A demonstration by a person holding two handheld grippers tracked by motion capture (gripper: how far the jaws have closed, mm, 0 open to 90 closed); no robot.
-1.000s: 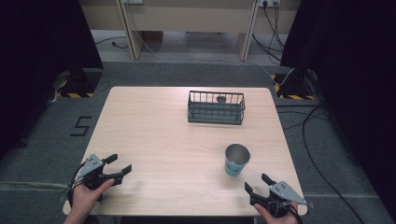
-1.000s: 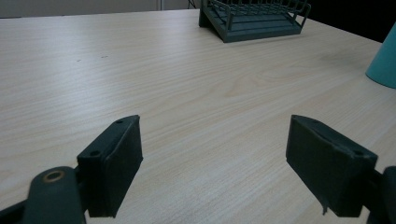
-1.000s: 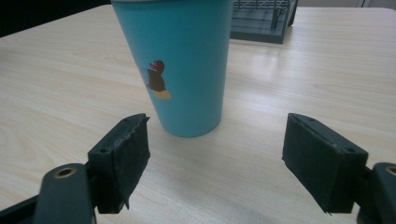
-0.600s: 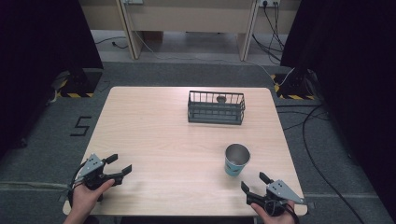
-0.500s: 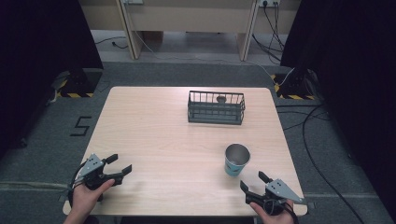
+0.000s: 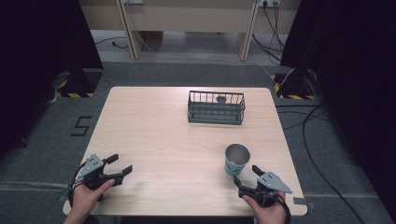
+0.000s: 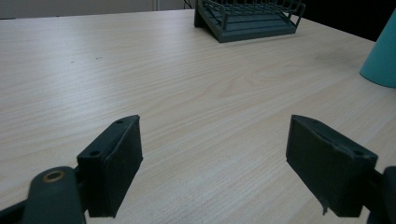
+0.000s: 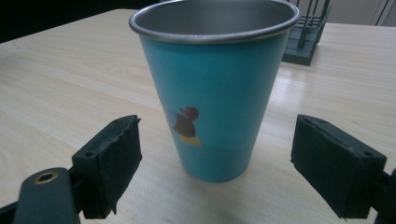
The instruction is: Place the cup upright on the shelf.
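Ahead and to the right of the left claw (image 7: 212,154), the teal cup (image 7: 382,56) is cut by the picture's right edge, leaving a slice of its side; the wire basket (image 7: 250,16) far ahead loses its top at the upper edge; a small dark thing (image 6: 221,99) at the basket's far side in the high view is too small to name; ahead of the right claw (image 8: 215,158), the cup hides part of the basket's corner (image 8: 306,37).

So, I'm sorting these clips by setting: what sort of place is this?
Probably a lab or recording room, not a home: a bare wooden table on grey carpet, black curtains at both sides, loose cables and hazard-striped tape on the floor.
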